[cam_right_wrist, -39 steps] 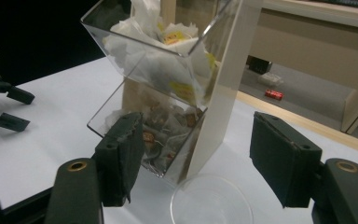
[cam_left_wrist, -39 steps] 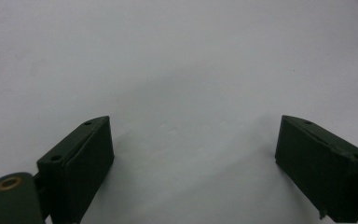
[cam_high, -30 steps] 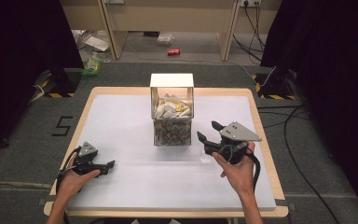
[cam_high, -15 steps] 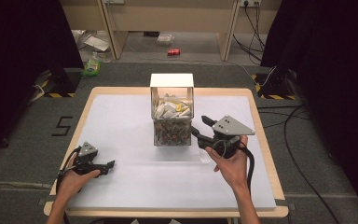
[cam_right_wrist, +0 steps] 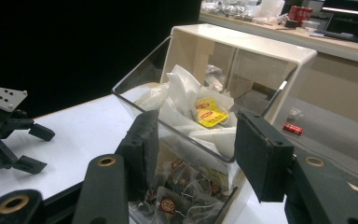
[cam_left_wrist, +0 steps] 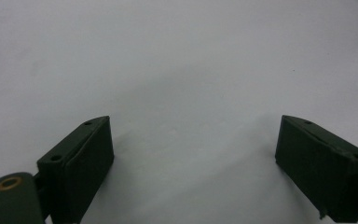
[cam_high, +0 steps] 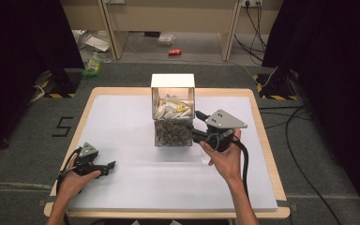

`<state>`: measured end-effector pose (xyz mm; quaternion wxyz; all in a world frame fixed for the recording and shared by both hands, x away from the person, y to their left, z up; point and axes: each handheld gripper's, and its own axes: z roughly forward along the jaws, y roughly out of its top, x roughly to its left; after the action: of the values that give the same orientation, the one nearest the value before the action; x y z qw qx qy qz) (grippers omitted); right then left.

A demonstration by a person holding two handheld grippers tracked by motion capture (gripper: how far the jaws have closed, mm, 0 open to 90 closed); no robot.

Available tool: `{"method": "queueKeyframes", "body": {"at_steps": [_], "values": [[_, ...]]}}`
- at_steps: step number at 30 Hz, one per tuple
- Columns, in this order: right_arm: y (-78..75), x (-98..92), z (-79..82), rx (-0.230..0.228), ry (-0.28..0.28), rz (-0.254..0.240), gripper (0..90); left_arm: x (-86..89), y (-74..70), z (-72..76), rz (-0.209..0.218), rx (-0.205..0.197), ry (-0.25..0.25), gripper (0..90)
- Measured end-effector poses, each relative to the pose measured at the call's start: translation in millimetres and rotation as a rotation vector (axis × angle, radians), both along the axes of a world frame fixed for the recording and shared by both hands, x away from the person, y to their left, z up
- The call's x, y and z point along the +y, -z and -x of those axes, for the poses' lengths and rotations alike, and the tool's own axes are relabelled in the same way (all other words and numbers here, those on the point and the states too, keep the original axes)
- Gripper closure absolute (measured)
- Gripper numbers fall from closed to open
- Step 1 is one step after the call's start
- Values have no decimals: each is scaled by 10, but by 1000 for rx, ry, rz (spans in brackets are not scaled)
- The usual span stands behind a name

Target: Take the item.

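Right tongs [cam_high: 198, 125] half spread, jaws just been closing, nothing gripped; jaw tips at the clear tea-bag dispenser [cam_high: 172, 112], its front corner seen between them in the right gripper view. Dispenser at tabletop [cam_high: 122, 117] centre, toward 12 o'clock; white and yellow sachets [cam_right_wrist: 207, 112] up top, dark tea bags [cam_right_wrist: 168, 204] below. Left tongs [cam_high: 107, 167] released wide, resting at 8 o'clock.

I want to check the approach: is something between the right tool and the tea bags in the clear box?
Yes. The right tool faces the clear box from outside; its transparent front wall stands between the jaws and the tea bags. The top looks open.
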<state>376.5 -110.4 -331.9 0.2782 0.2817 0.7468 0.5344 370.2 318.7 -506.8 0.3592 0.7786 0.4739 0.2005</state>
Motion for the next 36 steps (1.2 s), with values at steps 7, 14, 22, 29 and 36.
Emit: {"method": "queueKeyframes", "body": {"at_steps": [7, 14, 22, 29, 36], "values": [[-7, 98, -55, -2, -16, 0, 509, -1, 1, 0, 1, -1, 0, 105], [-14, 154, -115, -4, -24, 3, 510, 0, 1, 0, 0, 0, 0, 105], [-10, 191, -223, 2, -24, -9, 510, -1, 1, 0, 0, -1, 0, 105], [-43, 242, -304, 7, -27, -20, 513, 0, 1, 0, 0, -1, 0, 105], [-76, 341, -399, 20, -34, 2, 530, -1, 0, 0, 0, 0, 0, 105]]}}
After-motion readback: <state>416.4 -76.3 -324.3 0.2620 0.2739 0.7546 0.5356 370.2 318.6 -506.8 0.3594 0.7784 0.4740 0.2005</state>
